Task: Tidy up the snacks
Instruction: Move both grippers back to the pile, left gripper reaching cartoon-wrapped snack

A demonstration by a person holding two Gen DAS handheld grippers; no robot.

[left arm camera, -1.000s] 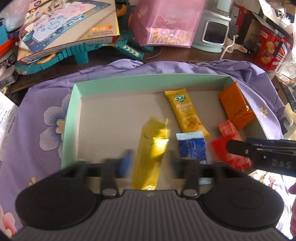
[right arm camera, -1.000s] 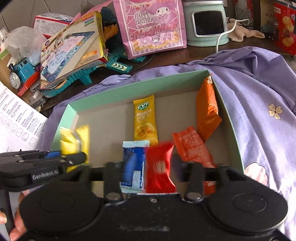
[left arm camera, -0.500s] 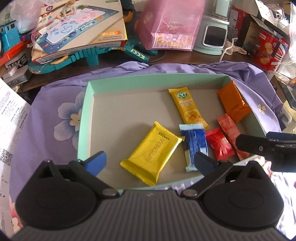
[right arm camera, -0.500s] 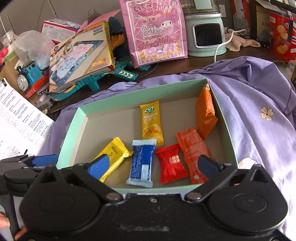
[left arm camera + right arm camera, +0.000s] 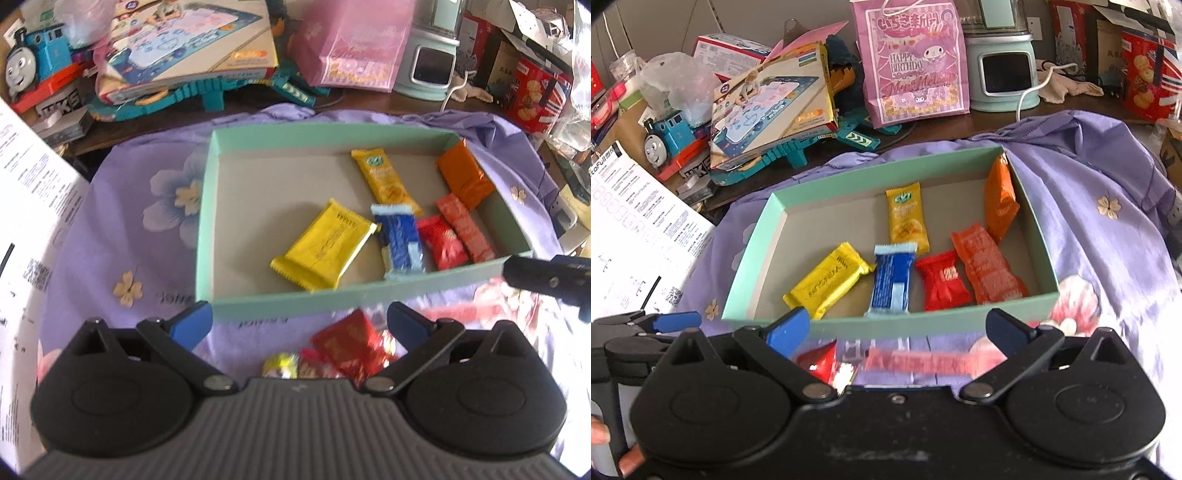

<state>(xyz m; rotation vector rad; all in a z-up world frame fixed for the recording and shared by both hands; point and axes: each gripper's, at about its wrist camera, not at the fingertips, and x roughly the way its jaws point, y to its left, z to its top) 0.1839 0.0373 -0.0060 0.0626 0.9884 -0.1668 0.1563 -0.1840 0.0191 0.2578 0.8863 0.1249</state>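
**Red wrappers wait outside the mint box**

Mint-green box (image 5: 886, 325) on the purple floral cloth (image 5: 1100, 229) holds six snacks, the yellow bar (image 5: 827, 284) and blue bar (image 5: 894, 280) lying askew. Both tools sit wide and empty: the left tool (image 5: 299, 321) over a red packet (image 5: 347, 347) on the cloth, the right tool (image 5: 897, 328) over a blurred red stick pack (image 5: 919, 362). Best approach, I judge: drop straight down, close across the packet's narrow width, lift clear of the box wall, then place it in the bare left half.
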